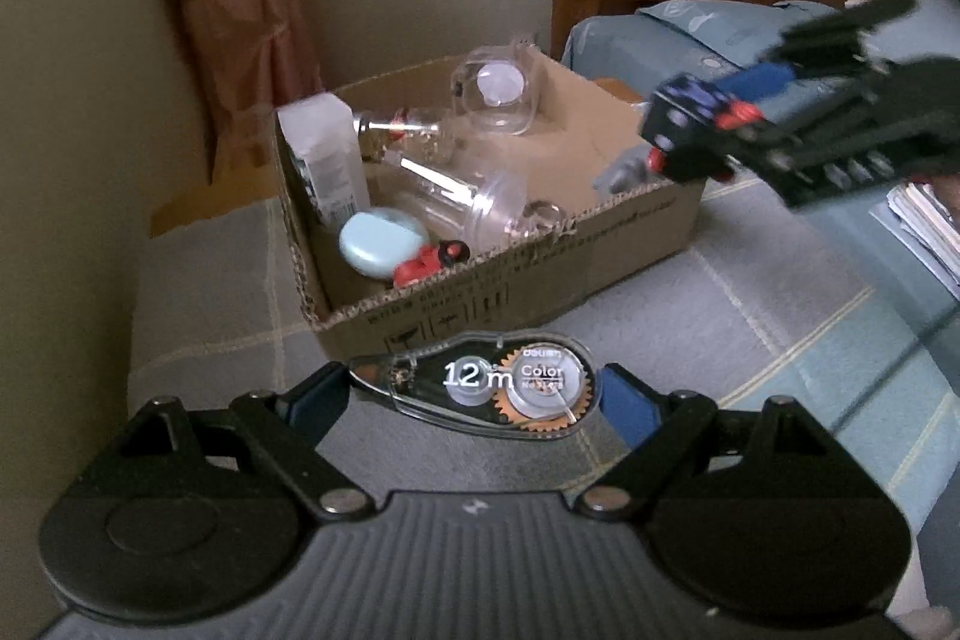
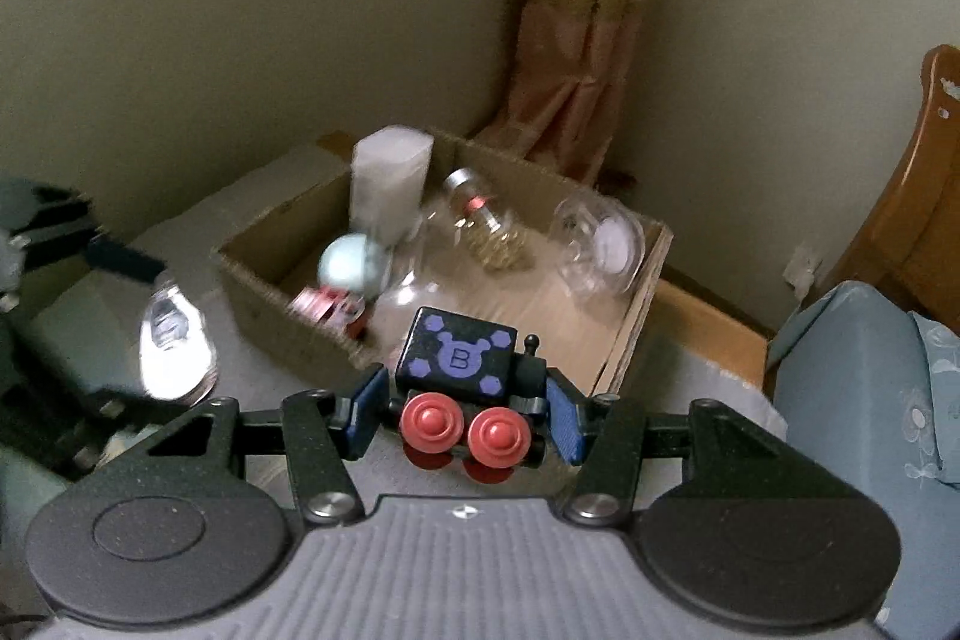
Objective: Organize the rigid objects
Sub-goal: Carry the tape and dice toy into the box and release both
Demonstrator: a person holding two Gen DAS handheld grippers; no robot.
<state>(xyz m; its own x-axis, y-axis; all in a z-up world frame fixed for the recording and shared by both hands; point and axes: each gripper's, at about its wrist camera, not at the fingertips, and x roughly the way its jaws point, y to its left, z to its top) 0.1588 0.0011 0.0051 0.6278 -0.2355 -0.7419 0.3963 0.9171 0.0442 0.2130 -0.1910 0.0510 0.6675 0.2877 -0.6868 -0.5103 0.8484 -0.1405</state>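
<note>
Each view looks forward and downward along its own gripper's fingers. The left wrist view faces the cardboard box [image 1: 540,274] closely from its near side; the right wrist view faces it from the opposite corner. Both share the box and curtain [image 2: 576,40].

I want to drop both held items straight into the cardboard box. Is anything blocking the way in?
Nothing visible does. The correction tape and toy train are held short of the open-topped cardboard box, whose right half shows bare floor.

Left gripper [image 2: 90,340]: motion-blurred, cut off by frame edge (right wrist view).
Correction tape [image 2: 174,346]: smeared, label unreadable.
Books [image 1: 927,226]: cropped at edge.
</note>
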